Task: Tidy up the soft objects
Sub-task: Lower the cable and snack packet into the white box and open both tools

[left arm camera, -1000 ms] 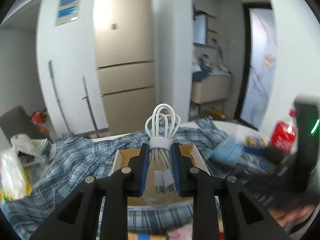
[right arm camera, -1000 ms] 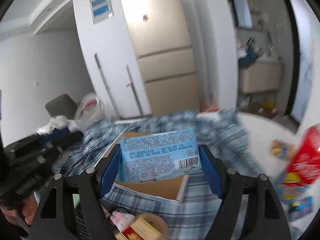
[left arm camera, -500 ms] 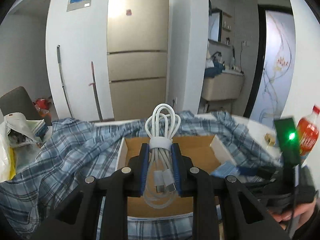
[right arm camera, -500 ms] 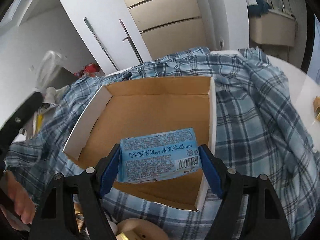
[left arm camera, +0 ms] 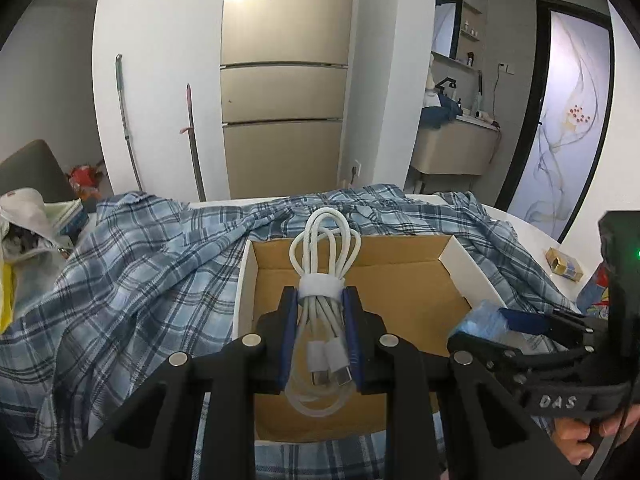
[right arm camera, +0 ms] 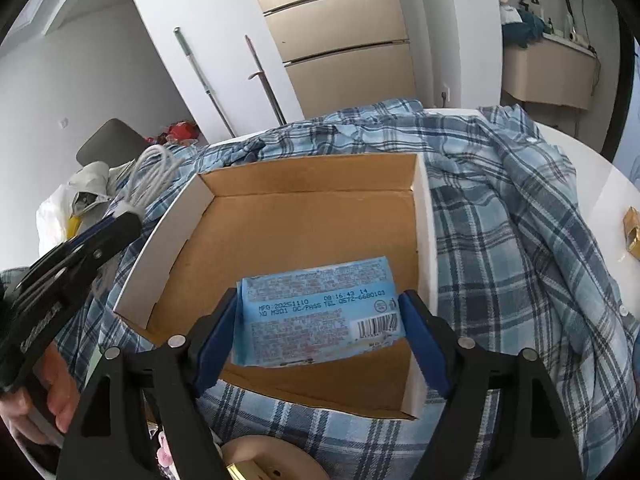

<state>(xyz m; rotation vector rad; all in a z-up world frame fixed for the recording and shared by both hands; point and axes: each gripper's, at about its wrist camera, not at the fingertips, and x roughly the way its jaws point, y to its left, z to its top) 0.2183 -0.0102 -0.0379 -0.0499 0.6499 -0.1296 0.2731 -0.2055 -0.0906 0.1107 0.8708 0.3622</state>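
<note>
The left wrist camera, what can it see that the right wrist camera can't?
Only the left wrist view shows the cable's two plugs and the patterned door. Only the right wrist view shows the printed barcode on the blue packet and a round wooden thing. Both show the cardboard box, plaid shirt, fridge, white cable bundle, and both claws: left claw, right claw.

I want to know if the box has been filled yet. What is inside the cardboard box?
The cardboard box shows only bare brown floor. The blue packet in the right gripper hides part of its near corner.
</note>
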